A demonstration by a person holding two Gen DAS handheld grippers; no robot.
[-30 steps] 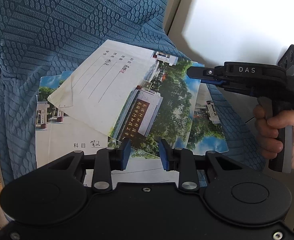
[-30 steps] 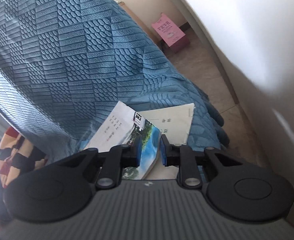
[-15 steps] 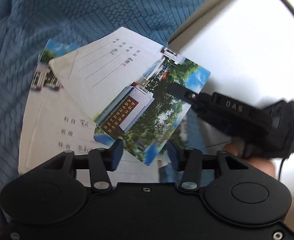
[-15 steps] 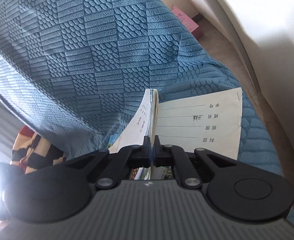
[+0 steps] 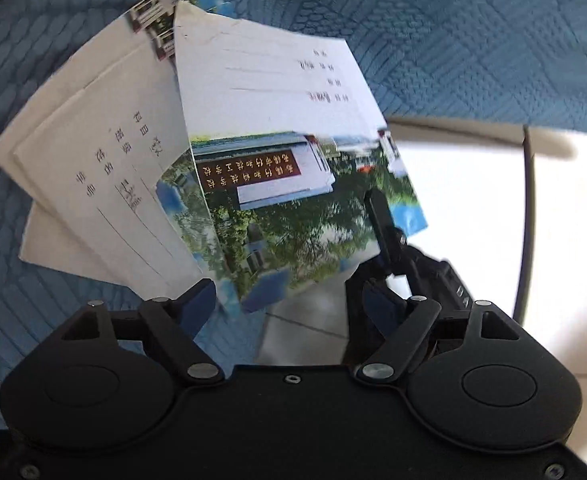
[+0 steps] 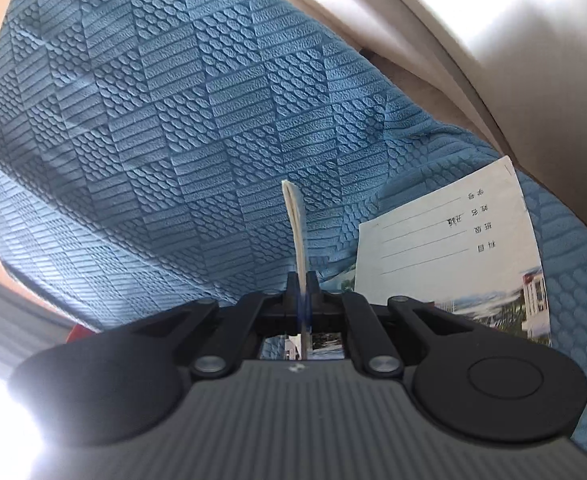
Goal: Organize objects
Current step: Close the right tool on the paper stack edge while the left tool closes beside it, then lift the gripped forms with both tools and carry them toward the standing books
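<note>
A thin exercise book [image 5: 277, 160] with a photo cover is tilted up off the blue textured sofa cover [image 5: 473, 40]. My right gripper [image 6: 302, 284] is shut on its edge, so in the right wrist view the book [image 6: 293, 232] shows edge-on. One right fingertip [image 5: 381, 220] lies across the cover's right side. My left gripper [image 5: 289, 304] is open and its jaws are opening. The book's lower corner hangs between them, untouched by the pads. Two more exercise books [image 5: 93, 168] lie fanned underneath; one exercise book [image 6: 453, 248] shows flat at the right.
The sofa cover [image 6: 173, 120] fills most of both views. A pale floor [image 5: 473, 220] lies past the sofa's edge, crossed by a dark cable [image 5: 527, 220]. A light wall [image 6: 533, 20] stands at the upper right.
The right gripper closed on the top book's edge and raised it until it stands edge-on. The left gripper's jaws spread wider while it rolled and moved in under the lifted book.
</note>
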